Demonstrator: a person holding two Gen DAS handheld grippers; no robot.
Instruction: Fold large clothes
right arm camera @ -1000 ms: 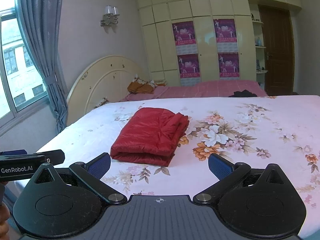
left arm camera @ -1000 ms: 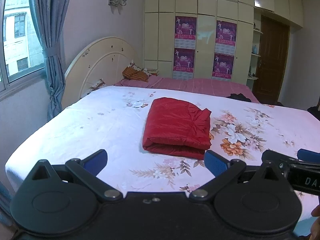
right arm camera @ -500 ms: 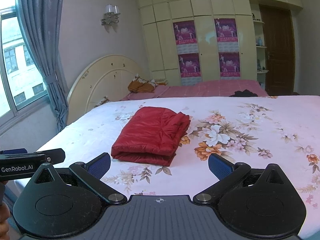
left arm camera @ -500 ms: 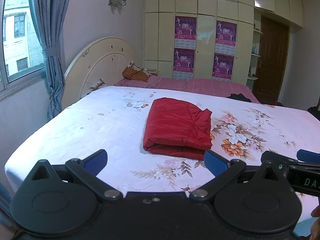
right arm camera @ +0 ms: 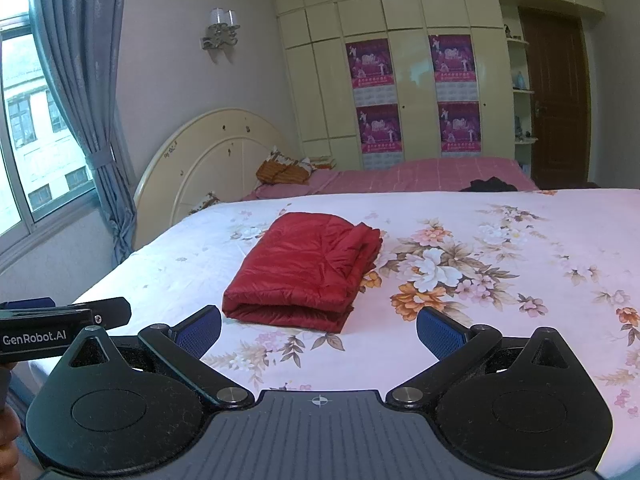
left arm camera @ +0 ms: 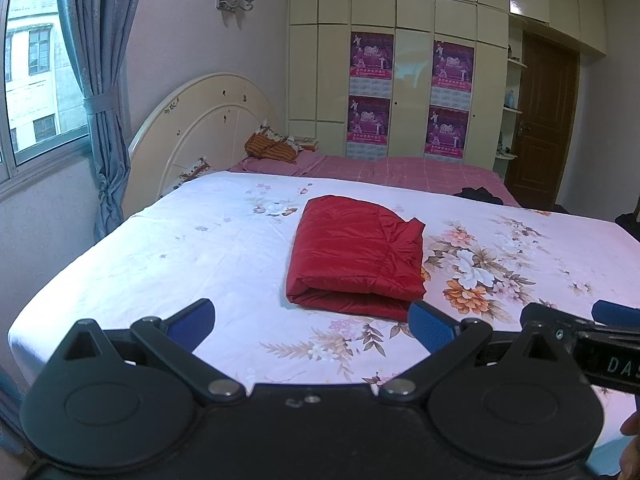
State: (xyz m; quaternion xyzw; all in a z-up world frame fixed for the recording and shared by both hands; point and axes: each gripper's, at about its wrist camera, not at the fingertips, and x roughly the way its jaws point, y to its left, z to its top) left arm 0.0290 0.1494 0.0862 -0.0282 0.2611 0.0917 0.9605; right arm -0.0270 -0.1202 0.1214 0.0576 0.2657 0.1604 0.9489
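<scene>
A red padded garment [left arm camera: 356,254] lies folded into a thick rectangle on the floral bed sheet [left arm camera: 180,256]; it also shows in the right wrist view [right arm camera: 304,272]. My left gripper [left arm camera: 311,322] is open and empty, held back near the bed's front edge, just short of the garment. My right gripper [right arm camera: 319,330] is open and empty, also short of the garment. Each gripper shows at the edge of the other's view: the right gripper [left arm camera: 592,336] and the left gripper [right arm camera: 60,322].
A cream headboard [left arm camera: 204,128] stands at the left. A pink-sheeted bed [left arm camera: 400,170] with a patterned pillow [left arm camera: 272,146] and a dark item [left arm camera: 480,195] lies behind. A wardrobe wall [left arm camera: 412,80], a brown door [left arm camera: 544,120] and a curtained window [left arm camera: 92,92] surround it.
Both grippers have drifted very slightly; the garment sits a touch lower and farther right in the views. Nothing was gripped or released.
</scene>
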